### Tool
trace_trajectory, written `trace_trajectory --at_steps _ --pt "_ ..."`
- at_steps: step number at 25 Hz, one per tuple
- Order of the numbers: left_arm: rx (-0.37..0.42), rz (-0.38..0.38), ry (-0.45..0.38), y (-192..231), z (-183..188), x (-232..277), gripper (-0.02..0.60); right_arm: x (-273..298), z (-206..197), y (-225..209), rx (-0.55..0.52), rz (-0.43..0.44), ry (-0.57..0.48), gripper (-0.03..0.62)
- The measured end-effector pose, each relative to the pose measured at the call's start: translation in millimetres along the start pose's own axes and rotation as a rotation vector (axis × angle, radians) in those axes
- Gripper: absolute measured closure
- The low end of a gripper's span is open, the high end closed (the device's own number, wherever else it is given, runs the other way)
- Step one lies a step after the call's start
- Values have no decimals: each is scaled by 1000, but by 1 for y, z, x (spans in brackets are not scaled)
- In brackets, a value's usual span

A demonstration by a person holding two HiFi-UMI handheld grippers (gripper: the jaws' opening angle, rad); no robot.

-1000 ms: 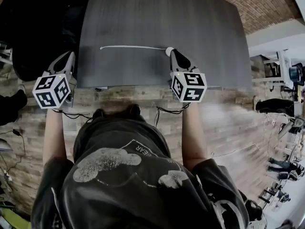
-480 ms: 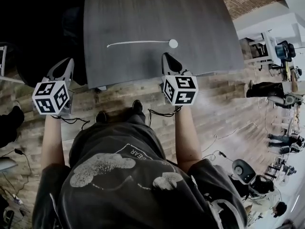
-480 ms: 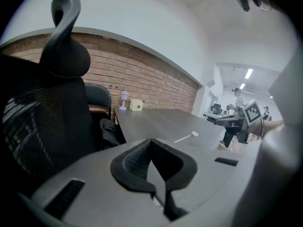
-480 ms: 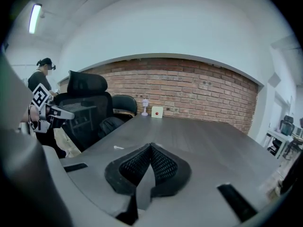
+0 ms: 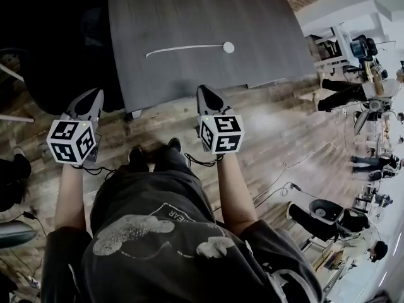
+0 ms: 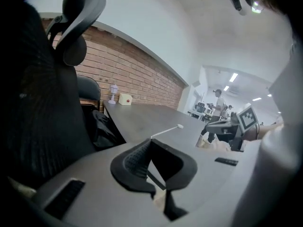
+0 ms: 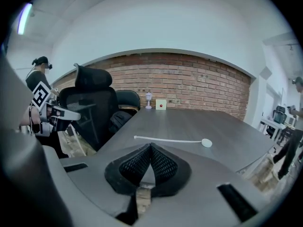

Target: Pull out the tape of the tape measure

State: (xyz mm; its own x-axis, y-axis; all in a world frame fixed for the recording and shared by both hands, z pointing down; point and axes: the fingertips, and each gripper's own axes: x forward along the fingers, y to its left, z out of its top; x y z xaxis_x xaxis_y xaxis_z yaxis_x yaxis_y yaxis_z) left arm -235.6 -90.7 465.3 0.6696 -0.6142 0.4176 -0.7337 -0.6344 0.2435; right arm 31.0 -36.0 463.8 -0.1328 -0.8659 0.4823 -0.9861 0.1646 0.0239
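Grey table [image 5: 265, 36], plank floor [image 5: 278, 131], brick wall [image 7: 189, 84]. Tape measure [image 5: 228, 47] is lying on the table, its tape [image 5: 183, 49] running toward 9 o'clock. Left gripper [image 5: 95, 93] and right gripper [image 5: 202, 89] are hovering at its 7 and 6 o'clock, jaws pressed together, holding nothing.

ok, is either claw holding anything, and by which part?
Nothing held. Left claw and right claw are shut, empty; the tape measure lies on the table.

The person stands just short of the table's [image 5: 189, 11] near edge, both bare forearms held forward. The left gripper [image 5: 93, 95] hangs off the table's near left corner, jaws pressed together on nothing. The right gripper [image 5: 202, 91] hovers just short of that near edge, jaws likewise closed and empty. Both point slightly downward toward the table.
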Motion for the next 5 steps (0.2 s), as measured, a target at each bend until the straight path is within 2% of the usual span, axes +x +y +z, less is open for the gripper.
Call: trace_trajectory --at_steps 5 --pt "-27 -21 2 -2 9 -3 574 -6 11 12 -4 2 4 566"
